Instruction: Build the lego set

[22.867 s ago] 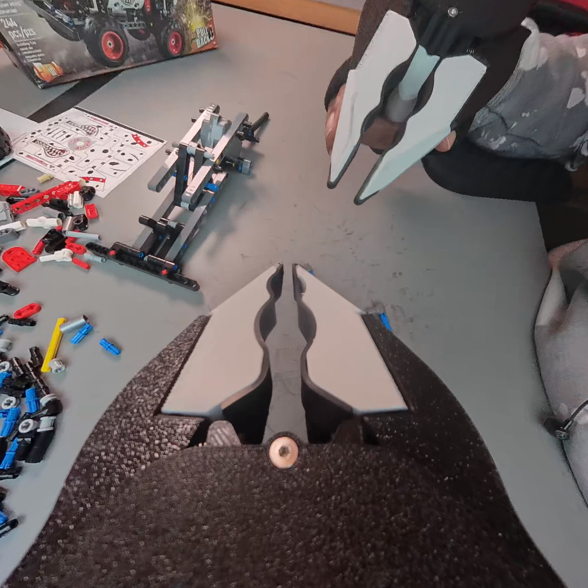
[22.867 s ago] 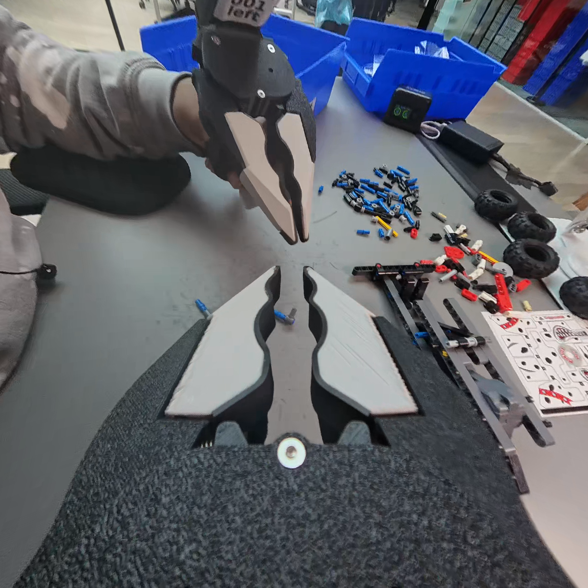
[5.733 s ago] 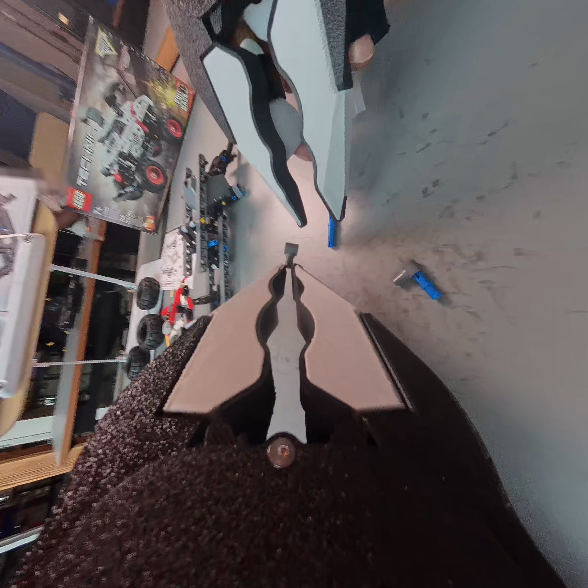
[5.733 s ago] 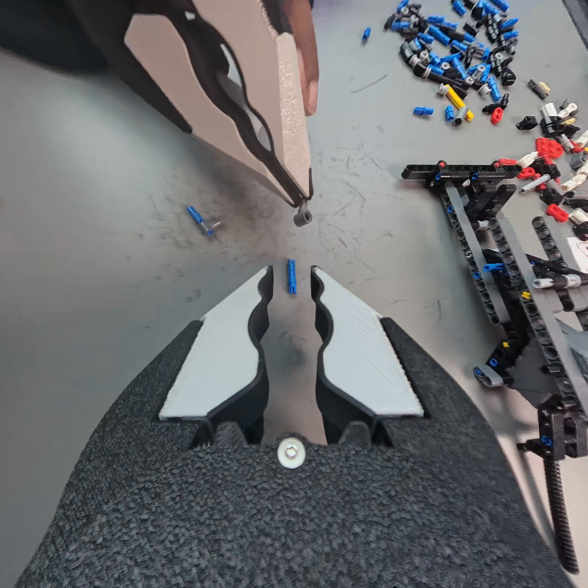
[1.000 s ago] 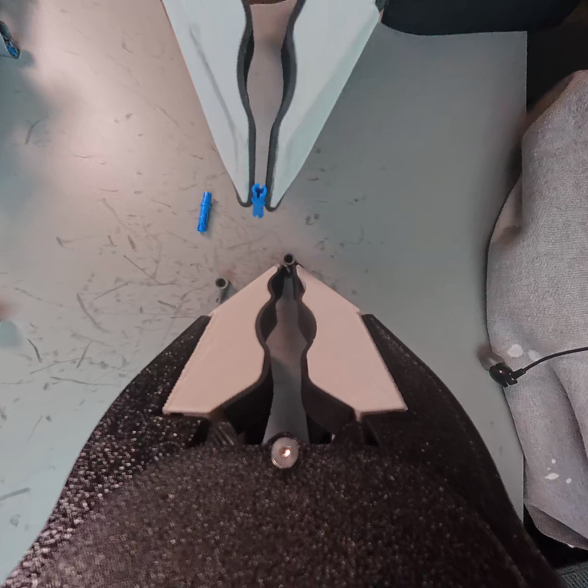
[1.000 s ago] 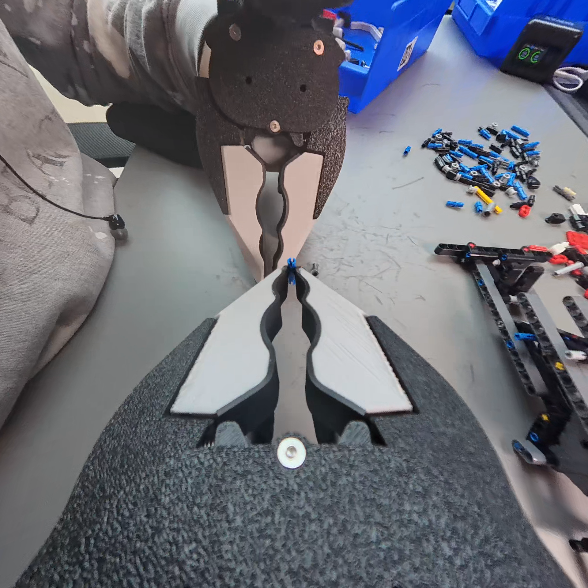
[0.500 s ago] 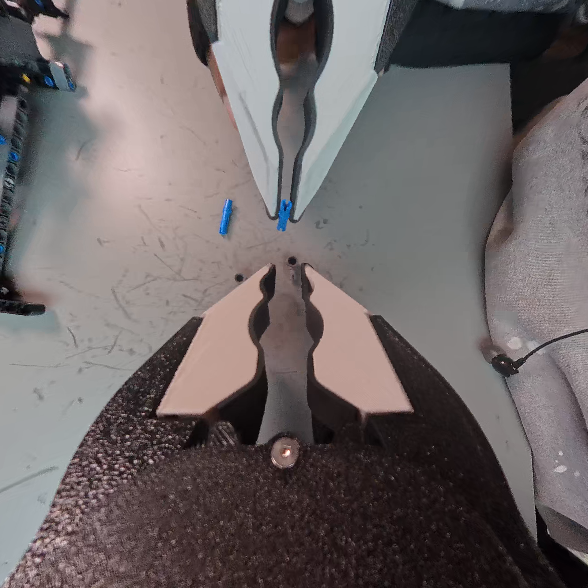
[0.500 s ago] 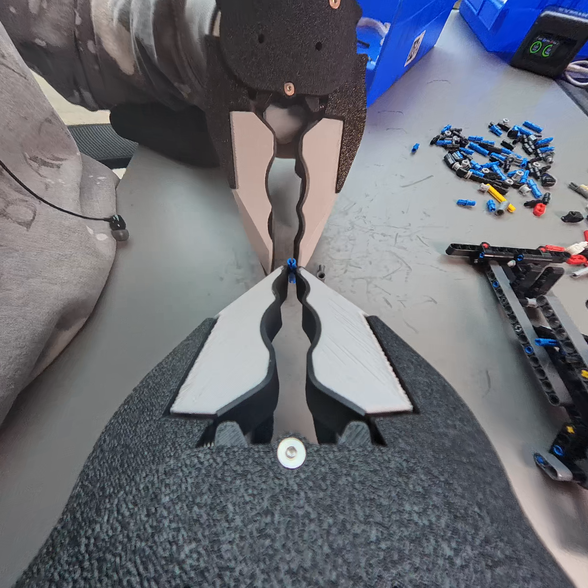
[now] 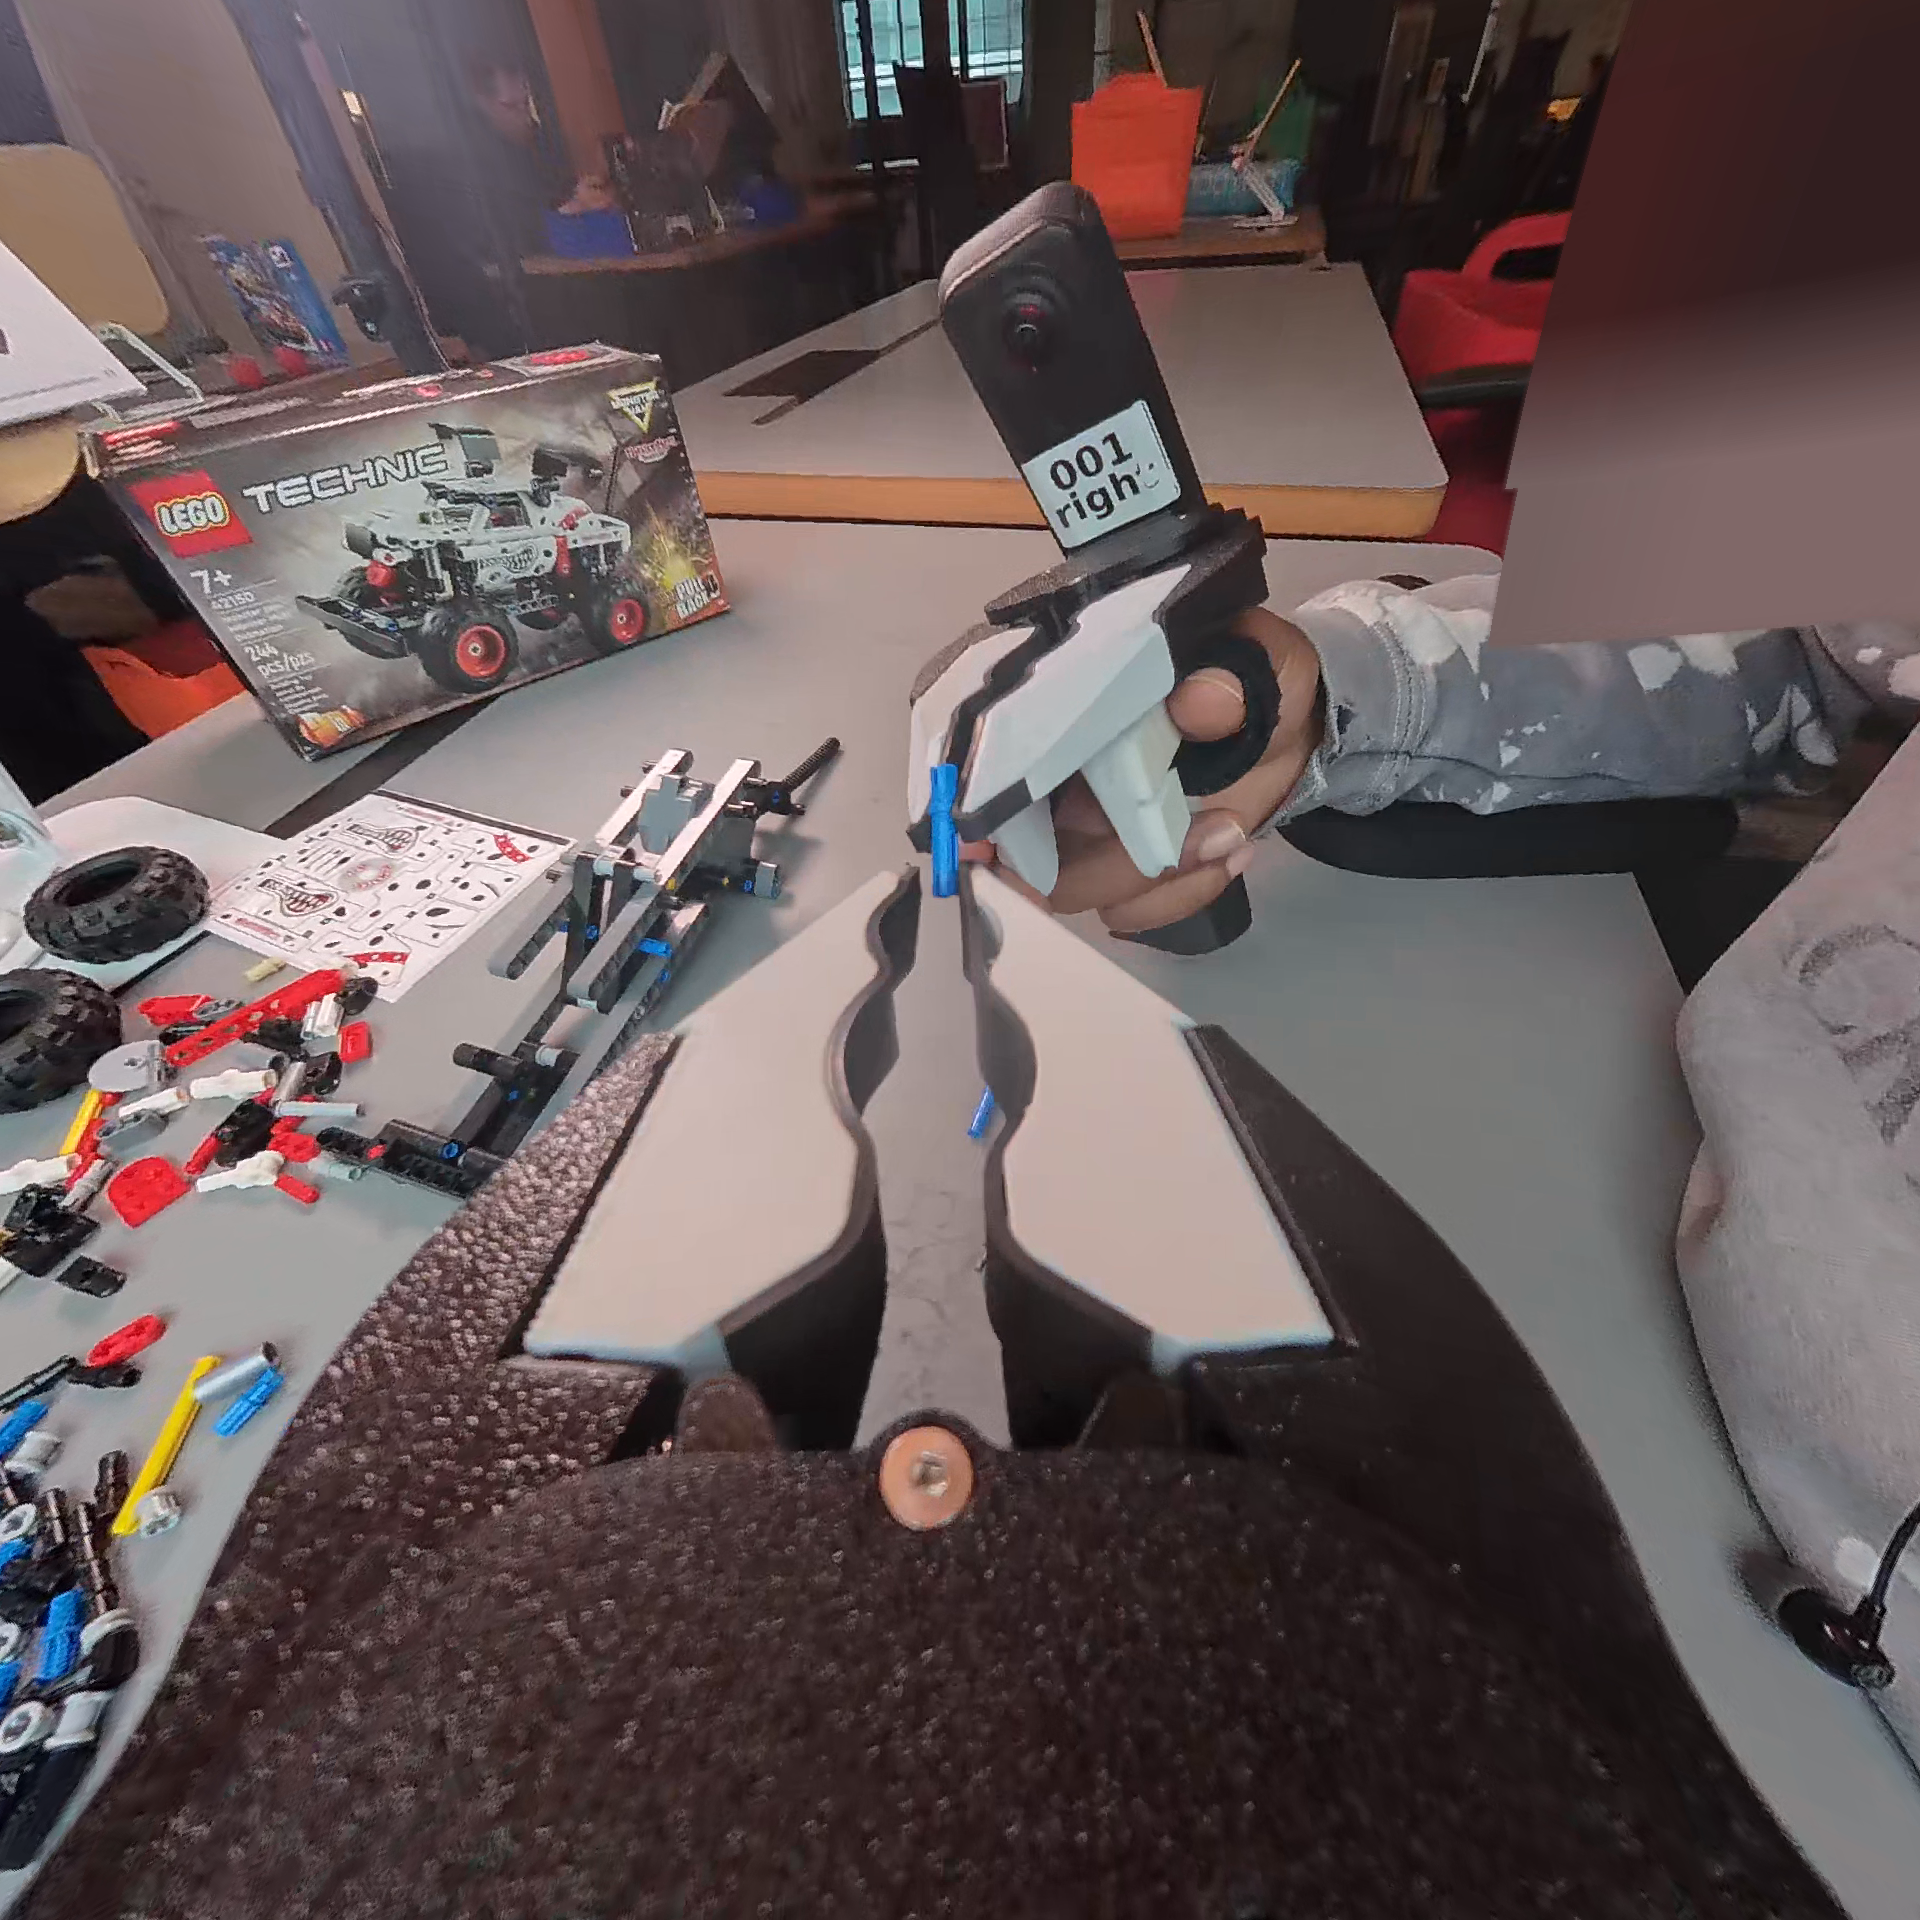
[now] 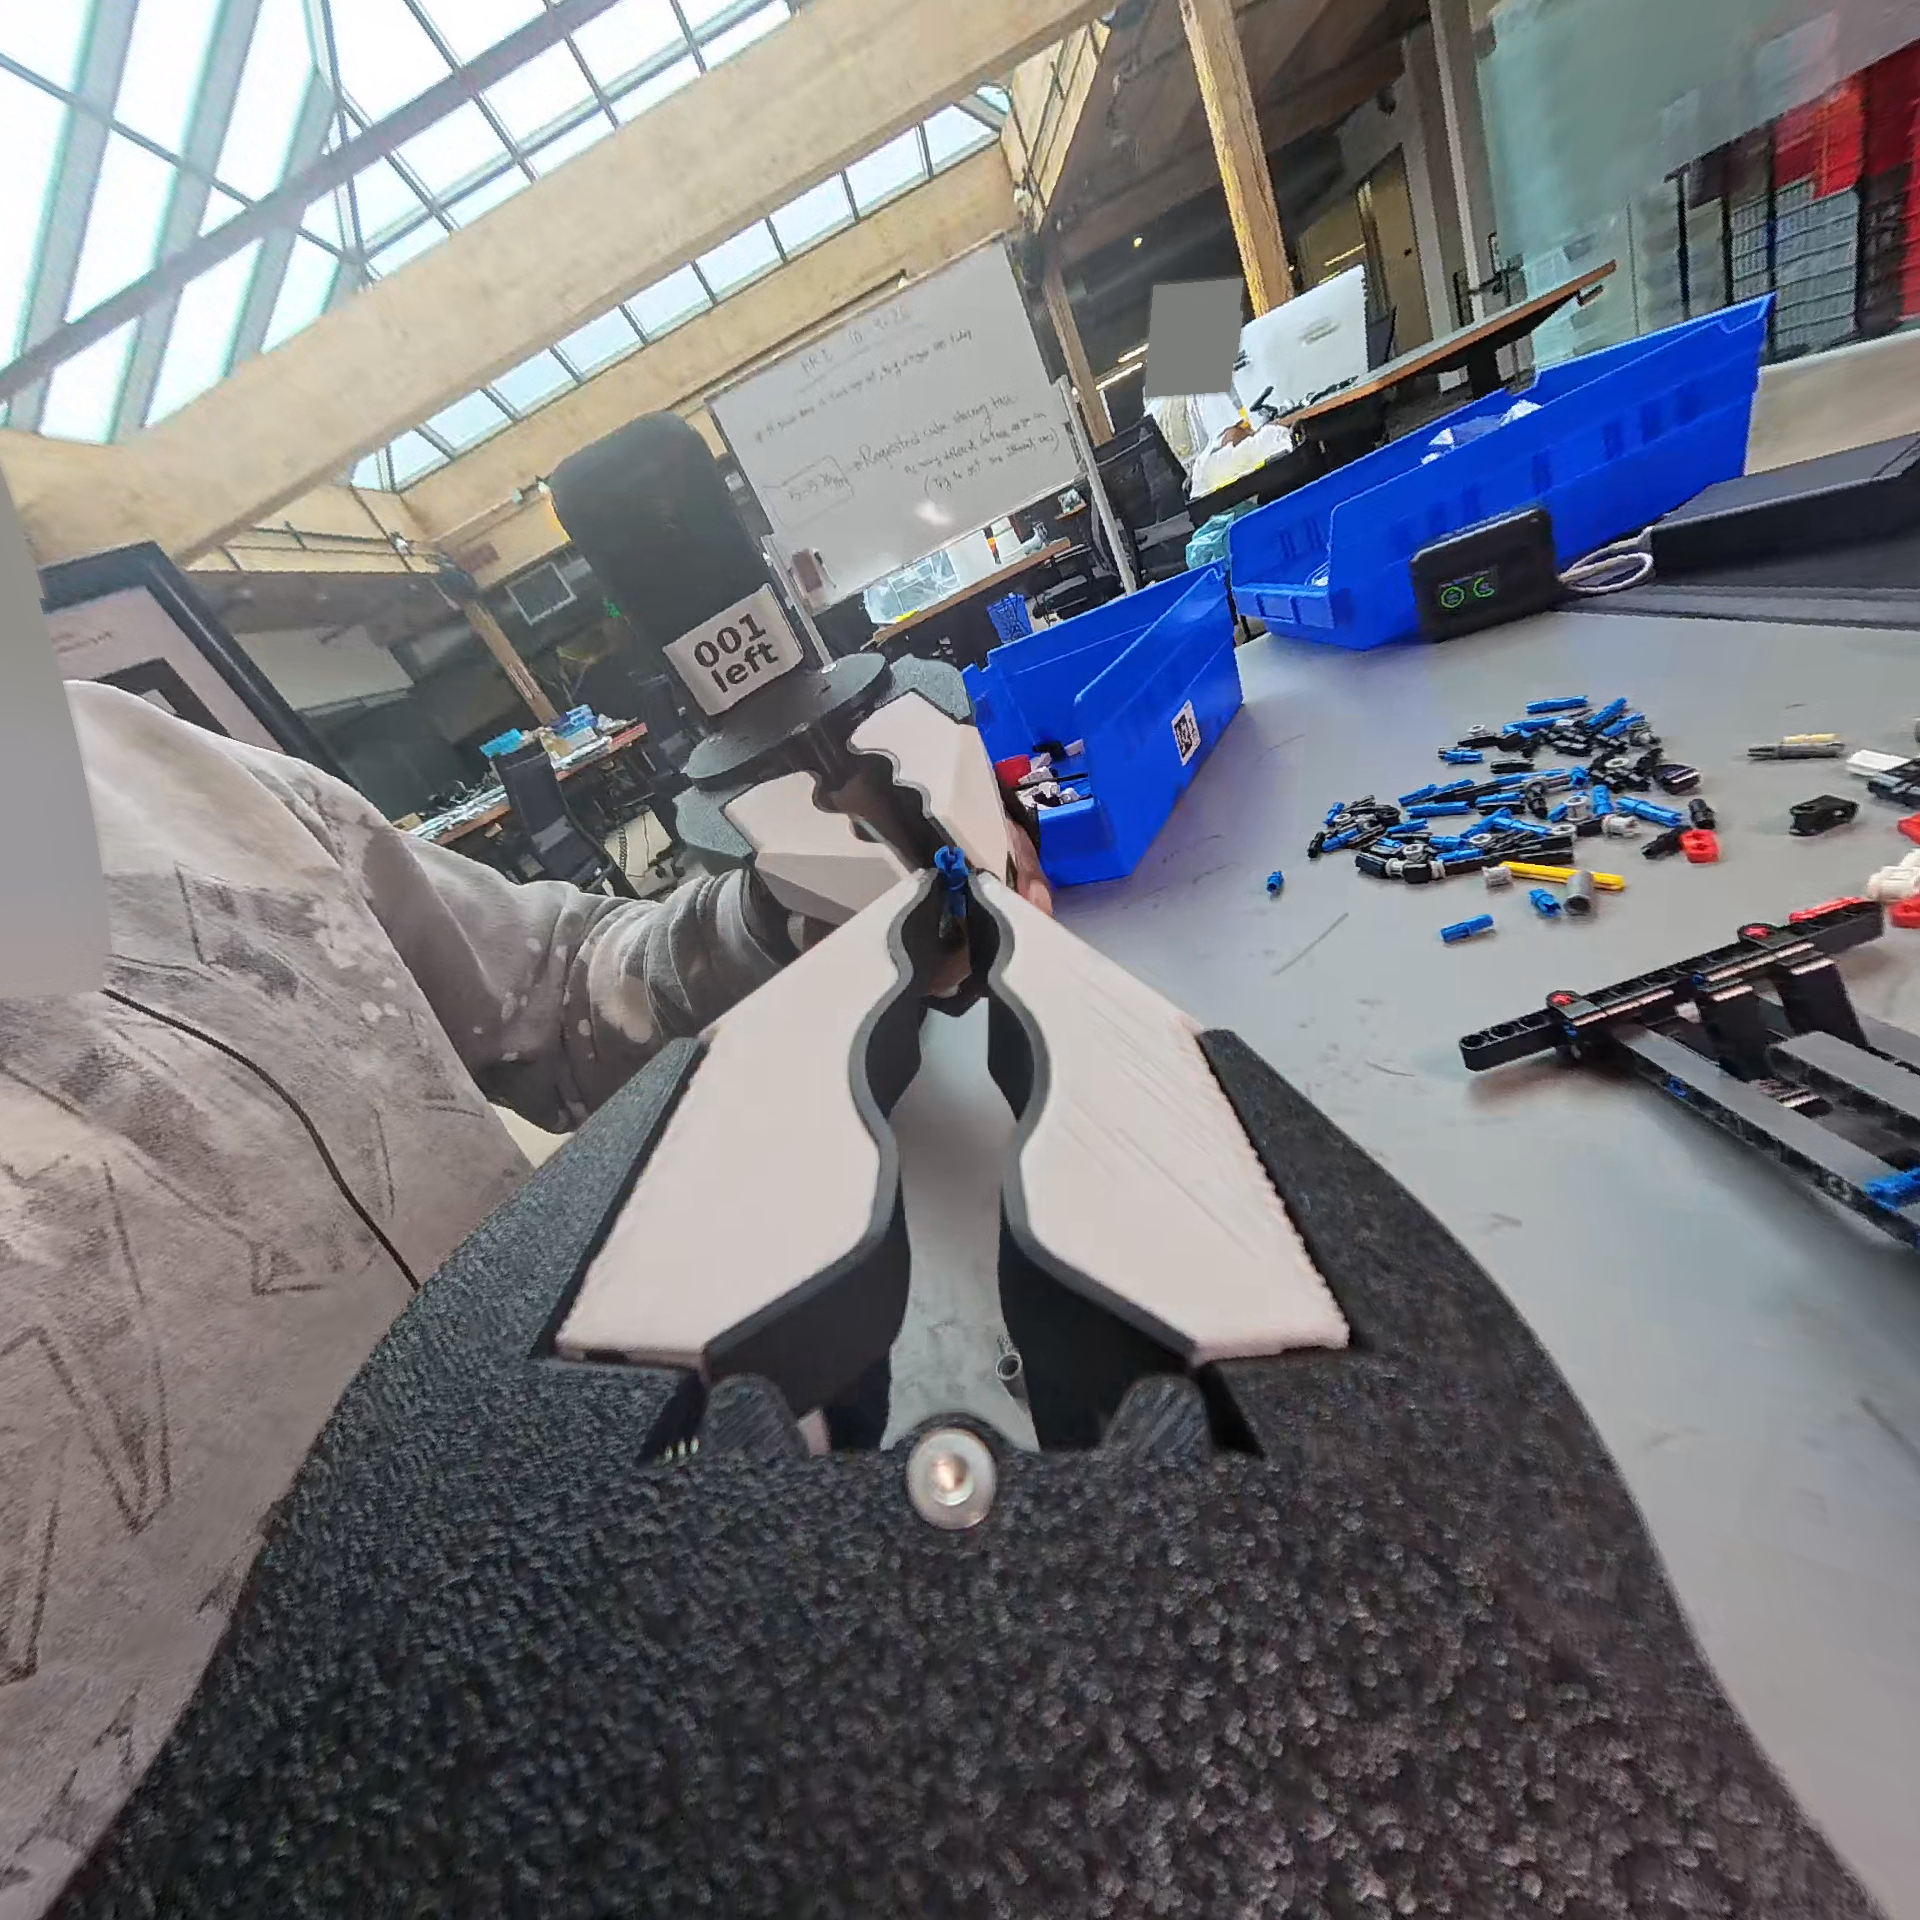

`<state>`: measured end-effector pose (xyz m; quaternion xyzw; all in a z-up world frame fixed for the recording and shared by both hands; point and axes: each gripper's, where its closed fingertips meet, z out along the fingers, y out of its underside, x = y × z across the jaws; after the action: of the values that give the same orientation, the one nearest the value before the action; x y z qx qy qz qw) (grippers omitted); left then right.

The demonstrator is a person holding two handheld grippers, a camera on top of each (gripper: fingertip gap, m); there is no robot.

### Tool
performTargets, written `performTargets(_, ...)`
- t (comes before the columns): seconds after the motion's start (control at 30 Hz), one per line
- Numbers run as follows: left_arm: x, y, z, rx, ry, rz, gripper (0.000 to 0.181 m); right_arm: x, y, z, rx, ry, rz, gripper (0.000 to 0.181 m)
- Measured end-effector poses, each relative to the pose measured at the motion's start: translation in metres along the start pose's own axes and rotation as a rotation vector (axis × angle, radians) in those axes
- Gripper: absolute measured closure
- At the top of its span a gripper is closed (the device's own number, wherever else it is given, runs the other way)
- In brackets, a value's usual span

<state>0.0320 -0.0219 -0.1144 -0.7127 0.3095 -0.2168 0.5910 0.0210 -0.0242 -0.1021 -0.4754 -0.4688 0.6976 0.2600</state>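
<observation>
Blue plastic is what we are gripping: the right gripper (image 9: 940,831) is squeezing a small blue pin (image 9: 943,828) between its tips, jaws nearly closed on it. We are holding it up in the air, above the near edge of the grey table (image 9: 1403,1039). The left gripper (image 9: 940,883) is pointing its tips right at the pin, with its jaws only a little apart. We are not seeing anything held between them.

What could go wrong? The pin is tiny and slippery. If we are pushing it crooked, it could pop out of the tips and drop onto the table. If the two grippers are bumping tips, the pin could twist sideways.

The left wrist view is showing us the half-built frame (image 9: 644,904), the set's box (image 9: 416,551) toward the far edge, the sticker sheet (image 9: 384,883), the black tyres (image 9: 114,904) and a second blue pin (image 9: 979,1112) lying on the table under the left gripper. The right wrist view is not showing those last four. It is showing blue bins (image 10: 1122,727) and a heap of small loose parts (image 10: 1507,800), plus a little grey tube piece (image 10: 1006,1369) lying on the table.
</observation>
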Motion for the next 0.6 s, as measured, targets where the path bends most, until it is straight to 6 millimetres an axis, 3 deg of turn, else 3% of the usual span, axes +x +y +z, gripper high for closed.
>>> performTargets(0.17,0.004,0.006,-0.002,-0.056,0.029,0.036,0.175,0.001,0.015,-0.004,-0.131,-0.001,-0.09,0.177)
performTargets(0.23,0.01,0.017,0.0,-0.118,0.067,0.071,0.175,0.002,0.031,-0.009,-0.263,0.016,-0.195,0.178)
performTargets(0.33,0.02,0.032,-0.001,-0.193,0.152,0.085,0.175,0.02,0.064,-0.022,-0.534,0.135,-0.478,0.178)
performTargets(0.43,0.018,0.049,-0.001,-0.277,0.147,0.134,0.175,0.002,0.049,-0.018,-0.466,0.09,-0.486,0.169)
performTargets(0.5,0.02,0.052,0.0,-0.295,0.155,0.134,0.175,0.002,0.042,-0.019,-0.453,0.112,-0.539,0.169)
performTargets(0.6,0.021,0.052,0.002,-0.287,0.154,0.132,0.175,0.004,0.053,-0.018,-0.5,0.125,-0.605,0.173)
